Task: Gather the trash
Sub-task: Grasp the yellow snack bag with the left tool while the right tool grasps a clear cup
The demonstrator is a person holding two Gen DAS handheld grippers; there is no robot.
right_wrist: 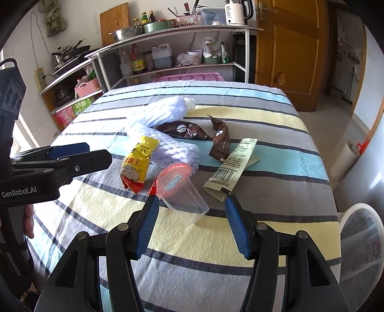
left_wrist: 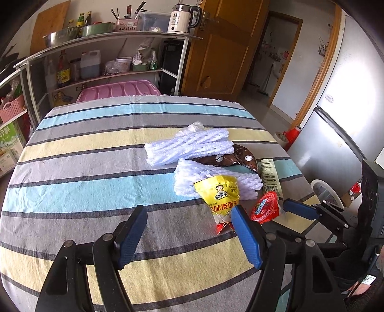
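Clear thin plastic, the jelly cup [right_wrist: 183, 195] lies tipped on the striped tablecloth [right_wrist: 264, 112] directly ahead of the right gripper [right_wrist: 192, 225], whose jaws stand wide and empty. Judged light, crushable and slippery, it is best pinched gently across its wall. The left gripper [left_wrist: 189, 236] is likewise spread, empty, beside the yellow packet [left_wrist: 219, 194].

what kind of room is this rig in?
Most likely a home kitchen or kitchen-dining room. A curved shelf unit holds pots, sauce bottles and an electric kettle; a fridge stands by the wooden door. The trash lies on a table under a striped cloth.
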